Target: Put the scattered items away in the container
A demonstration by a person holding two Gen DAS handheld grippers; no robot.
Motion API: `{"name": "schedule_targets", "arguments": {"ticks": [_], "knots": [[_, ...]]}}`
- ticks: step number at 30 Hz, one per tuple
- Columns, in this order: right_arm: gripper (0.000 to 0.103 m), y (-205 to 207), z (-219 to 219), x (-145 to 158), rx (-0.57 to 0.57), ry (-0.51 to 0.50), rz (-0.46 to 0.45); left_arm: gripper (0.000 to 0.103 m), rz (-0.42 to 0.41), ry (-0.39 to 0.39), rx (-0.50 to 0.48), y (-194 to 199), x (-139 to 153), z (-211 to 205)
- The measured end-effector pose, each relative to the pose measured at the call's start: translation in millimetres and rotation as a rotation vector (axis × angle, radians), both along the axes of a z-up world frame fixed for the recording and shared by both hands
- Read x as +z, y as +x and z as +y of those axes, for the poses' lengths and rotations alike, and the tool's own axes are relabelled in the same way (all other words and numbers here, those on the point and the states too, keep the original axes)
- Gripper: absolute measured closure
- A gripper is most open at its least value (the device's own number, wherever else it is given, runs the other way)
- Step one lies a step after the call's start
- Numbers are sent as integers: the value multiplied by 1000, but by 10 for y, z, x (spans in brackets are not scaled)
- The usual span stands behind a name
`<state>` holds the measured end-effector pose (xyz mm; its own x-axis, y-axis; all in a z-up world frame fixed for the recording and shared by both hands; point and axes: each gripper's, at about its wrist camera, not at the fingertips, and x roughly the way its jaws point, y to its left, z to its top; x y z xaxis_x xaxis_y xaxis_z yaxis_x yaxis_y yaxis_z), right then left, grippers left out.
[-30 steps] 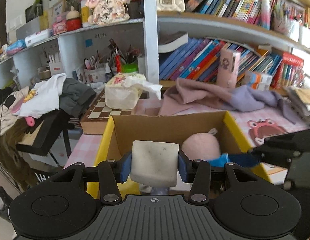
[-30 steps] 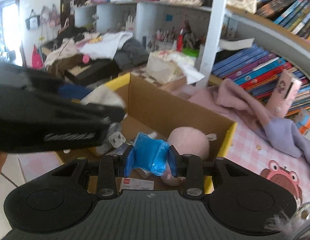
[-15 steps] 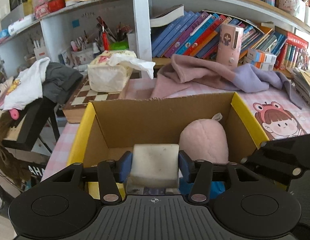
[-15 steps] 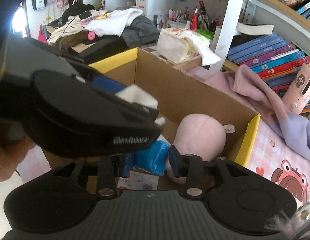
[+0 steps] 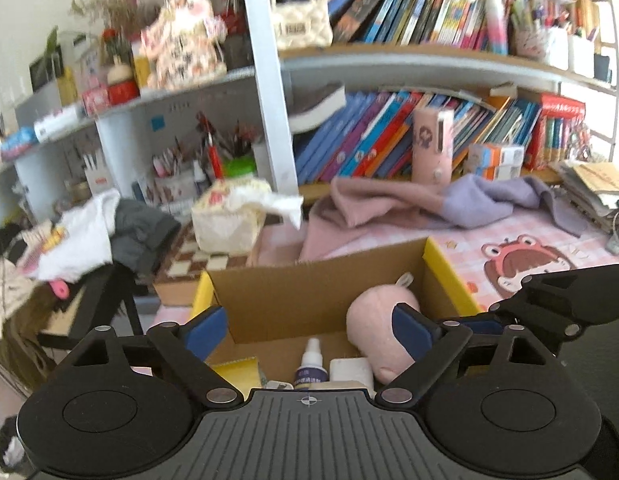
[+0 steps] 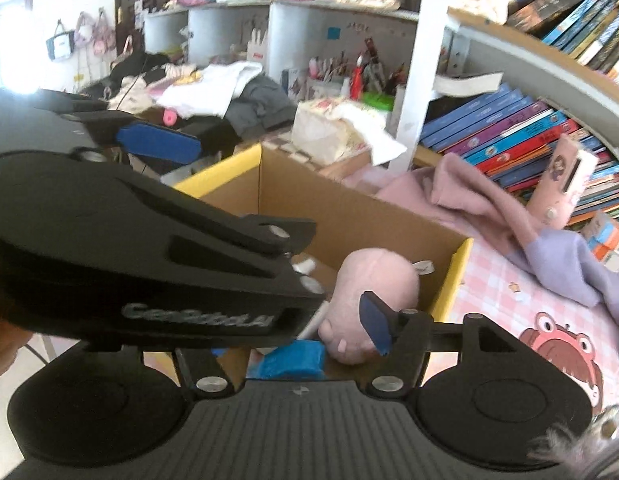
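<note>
A cardboard box (image 5: 309, 292) with yellow flaps stands on the pink table. In it lie a pink plush toy (image 5: 375, 320), a white block (image 5: 349, 369) and a small spray bottle (image 5: 311, 364). My left gripper (image 5: 309, 330) is open and empty above the box's near side. In the right wrist view the box (image 6: 349, 220) holds the plush (image 6: 373, 284) and a blue packet (image 6: 295, 362). My right gripper (image 6: 309, 320) is open and empty above the box; its left finger is hidden behind the left gripper's body.
A pink and purple cloth (image 5: 409, 204), a tissue box (image 5: 229, 216) and a chessboard (image 5: 197, 260) lie behind the box. Bookshelves (image 5: 389, 140) fill the back. Clothes (image 5: 101, 232) are piled at the left. A frog picture (image 5: 521, 256) marks the tablecloth at the right.
Both grippers opened. The white block dropped from the left gripper into the box, and the blue packet dropped from the right one. Both grippers rose a little.
</note>
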<state>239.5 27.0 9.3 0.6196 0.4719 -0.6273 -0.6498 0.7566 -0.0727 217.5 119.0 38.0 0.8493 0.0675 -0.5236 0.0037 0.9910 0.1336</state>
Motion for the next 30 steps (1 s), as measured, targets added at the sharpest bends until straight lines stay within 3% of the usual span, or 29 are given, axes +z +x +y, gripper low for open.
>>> {"name": "schedule_targets", "arguments": {"ticks": [9,17,30], "knots": [[30,-475,-295,240,-86,51,-73,3,-103,17,-26,-568,319,-162],[24,-944,-684,351,-198,76,-133,2,-144,-6,-12,-1053,402,-237],[22,-1575,-1174,190,-401,107,-112,2,-72,-69,-7,-1606,94,-360]]}}
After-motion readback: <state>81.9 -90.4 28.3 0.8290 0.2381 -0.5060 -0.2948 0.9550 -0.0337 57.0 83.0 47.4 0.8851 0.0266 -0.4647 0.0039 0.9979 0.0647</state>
